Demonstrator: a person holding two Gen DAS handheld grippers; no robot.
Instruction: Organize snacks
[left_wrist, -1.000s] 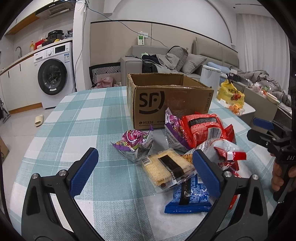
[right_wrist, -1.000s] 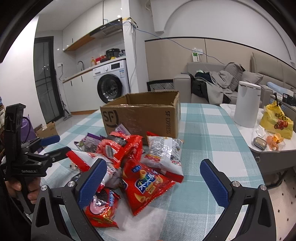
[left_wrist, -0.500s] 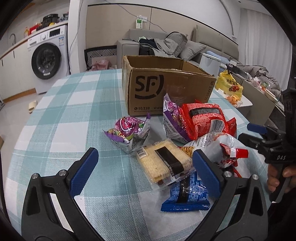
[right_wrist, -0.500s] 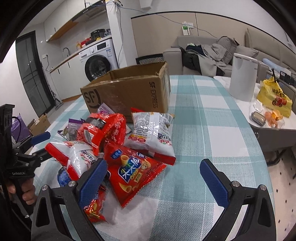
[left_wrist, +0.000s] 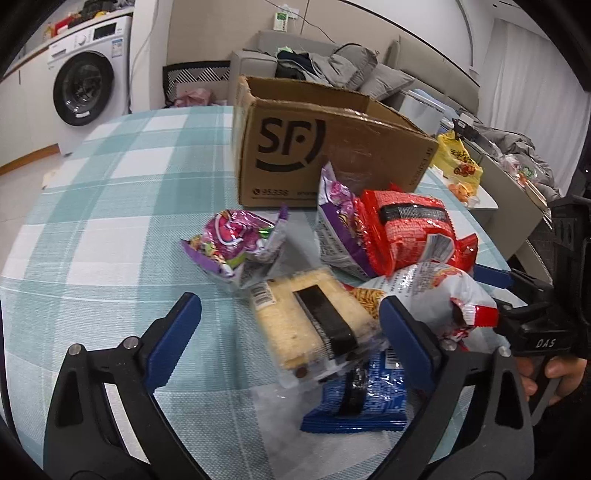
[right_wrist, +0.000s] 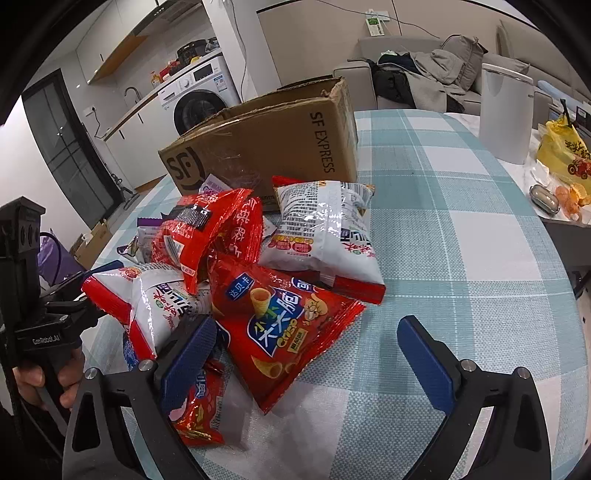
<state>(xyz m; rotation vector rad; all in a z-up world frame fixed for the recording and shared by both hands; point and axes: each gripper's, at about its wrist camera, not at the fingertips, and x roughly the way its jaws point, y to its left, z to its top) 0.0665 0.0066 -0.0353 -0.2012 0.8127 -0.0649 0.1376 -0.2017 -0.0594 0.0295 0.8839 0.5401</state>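
A heap of snack packs lies on the checked tablecloth (left_wrist: 110, 221) in front of an open cardboard box (left_wrist: 332, 147). My left gripper (left_wrist: 290, 310) hovers over a clear pack of crackers (left_wrist: 295, 325). Its jaws are closing with the pack between them, and the pads do not touch it. A purple pack (left_wrist: 236, 247), a red pack (left_wrist: 402, 232) and a blue pack (left_wrist: 362, 395) lie around it. My right gripper (right_wrist: 308, 328) stands open above a red crisps bag (right_wrist: 280, 325), beside a white bag (right_wrist: 321, 236). The same box (right_wrist: 266, 147) stands behind.
A white cylindrical appliance (right_wrist: 506, 110) and a yellow bag (right_wrist: 565, 155) stand on a side table past the right table edge. A washing machine (left_wrist: 88, 88) and a sofa (left_wrist: 332, 66) are beyond the table. A person's hand (left_wrist: 554, 376) holds the right gripper's handle.
Both grippers have tilted downward and come closer to the heap of snacks. The left jaws have narrowed slightly around the cracker pack. Nothing has been picked up.
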